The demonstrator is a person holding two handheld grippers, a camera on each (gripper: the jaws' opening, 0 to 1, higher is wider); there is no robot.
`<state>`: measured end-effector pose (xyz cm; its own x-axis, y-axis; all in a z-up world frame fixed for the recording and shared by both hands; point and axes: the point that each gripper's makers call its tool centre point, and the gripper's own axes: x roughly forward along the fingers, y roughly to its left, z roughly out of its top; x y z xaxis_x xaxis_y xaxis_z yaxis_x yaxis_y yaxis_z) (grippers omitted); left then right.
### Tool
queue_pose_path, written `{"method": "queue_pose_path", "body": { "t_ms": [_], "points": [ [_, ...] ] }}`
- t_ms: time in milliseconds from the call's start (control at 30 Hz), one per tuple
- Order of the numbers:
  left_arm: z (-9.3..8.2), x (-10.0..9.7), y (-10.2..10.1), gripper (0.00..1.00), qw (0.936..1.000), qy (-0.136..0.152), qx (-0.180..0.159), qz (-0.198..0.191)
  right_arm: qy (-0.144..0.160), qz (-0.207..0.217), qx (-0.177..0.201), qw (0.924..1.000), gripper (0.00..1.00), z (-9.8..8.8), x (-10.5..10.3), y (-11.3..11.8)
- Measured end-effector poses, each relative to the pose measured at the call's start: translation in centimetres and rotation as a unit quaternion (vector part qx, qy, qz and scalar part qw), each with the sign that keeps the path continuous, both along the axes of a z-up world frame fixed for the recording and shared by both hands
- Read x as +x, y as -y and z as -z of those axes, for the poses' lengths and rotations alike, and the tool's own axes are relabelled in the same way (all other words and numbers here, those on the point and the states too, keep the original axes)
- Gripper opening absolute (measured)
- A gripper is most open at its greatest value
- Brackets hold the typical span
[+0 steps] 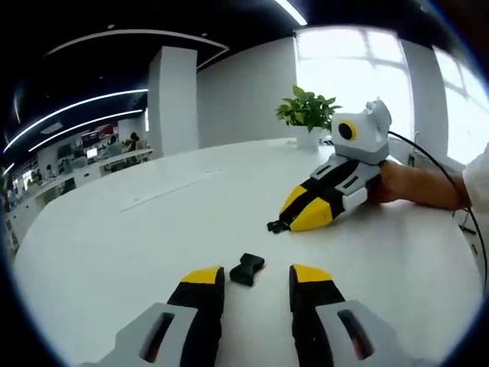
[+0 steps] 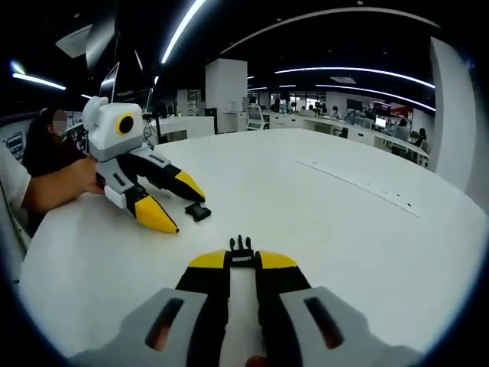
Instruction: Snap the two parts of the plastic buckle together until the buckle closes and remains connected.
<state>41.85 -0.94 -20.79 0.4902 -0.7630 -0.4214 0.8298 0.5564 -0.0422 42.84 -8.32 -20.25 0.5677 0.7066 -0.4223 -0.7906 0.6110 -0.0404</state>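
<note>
On the white table (image 1: 114,245) lies the black socket half of the buckle (image 1: 247,269), just ahead of the gap between my left gripper's (image 1: 256,274) open yellow-tipped jaws. In the right gripper view this half (image 2: 197,212) sits between the spread jaws of the left gripper (image 2: 182,205). My right gripper (image 2: 242,260) is shut on the pronged half (image 2: 241,246), whose prongs stick out past the tips. Seen from the left gripper view, the right gripper (image 1: 294,222) rests low on the table with the pronged half (image 1: 276,225) at its tip, a short way beyond the socket half.
A potted plant (image 1: 308,111) stands at the table's far edge, behind the right gripper. A person's hand (image 1: 412,183) and a black cable trail off to the right. A long shallow strip (image 1: 172,187) crosses the tabletop. Office desks lie beyond.
</note>
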Motion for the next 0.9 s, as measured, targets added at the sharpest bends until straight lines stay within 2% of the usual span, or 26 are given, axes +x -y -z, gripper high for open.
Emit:
{"method": "queue_pose_path", "body": {
  "t_ms": [267, 900],
  "points": [
    [-0.05, -0.27, -0.20, 0.22, 1.0000, -0.009, -0.001, -0.004, 0.000, -0.001, 0.000, 1.0000, 0.13, 0.00, -0.11, 0.01],
    [-0.12, 0.09, -0.72, 0.16, 0.9995, -0.010, 0.003, -0.029, 0.003, 0.003, 0.000, 1.0000, 0.14, 0.01, -0.16, -0.06]
  ]
}}
